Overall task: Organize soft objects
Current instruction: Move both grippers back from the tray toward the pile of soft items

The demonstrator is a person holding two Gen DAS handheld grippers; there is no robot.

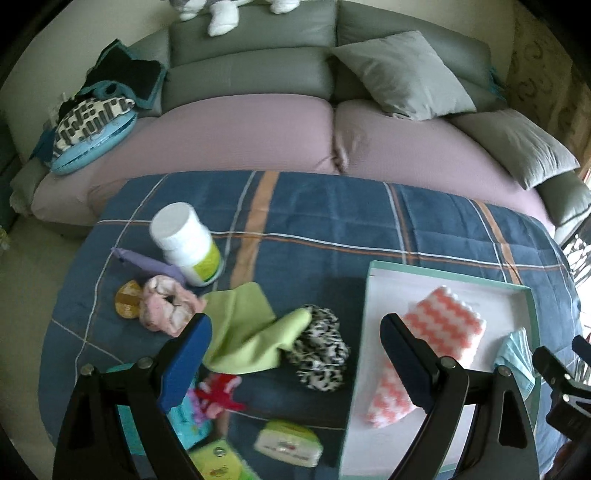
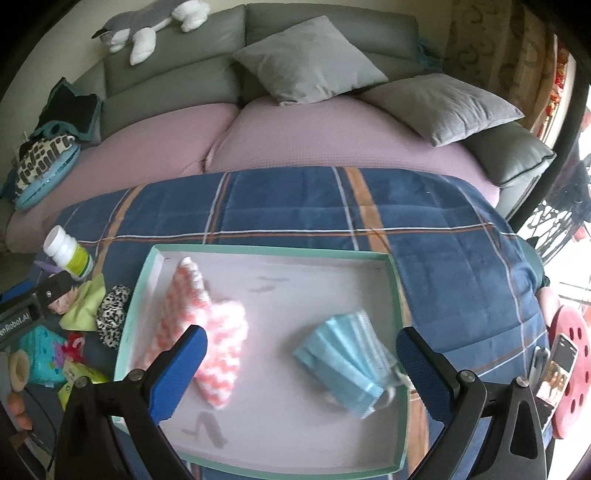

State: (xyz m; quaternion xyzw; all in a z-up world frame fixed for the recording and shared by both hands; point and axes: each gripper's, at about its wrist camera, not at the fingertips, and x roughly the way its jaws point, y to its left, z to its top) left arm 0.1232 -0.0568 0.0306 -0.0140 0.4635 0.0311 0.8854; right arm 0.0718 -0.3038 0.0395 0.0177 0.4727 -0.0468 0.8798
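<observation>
The left gripper point(image 2: 26, 314) body reads "enRobot.AI", its start cut off.

hidden: pink-and-white cloth point(image 1: 436, 332) partly behind left gripper point(image 1: 297, 328) finger | cut off: stuffed toy point(image 1: 221, 14) at top edge; green packet point(image 1: 218, 463) at bottom edge | blurred: face masks point(image 2: 347, 358), small packet point(image 1: 288, 443) print unreadable

Between the right gripper's point(image 2: 301, 350) fingers, inside the tray point(image 2: 271, 251): folded cloth point(image 2: 207, 343) leftward, face masks point(image 2: 347, 354) rightward.
</observation>
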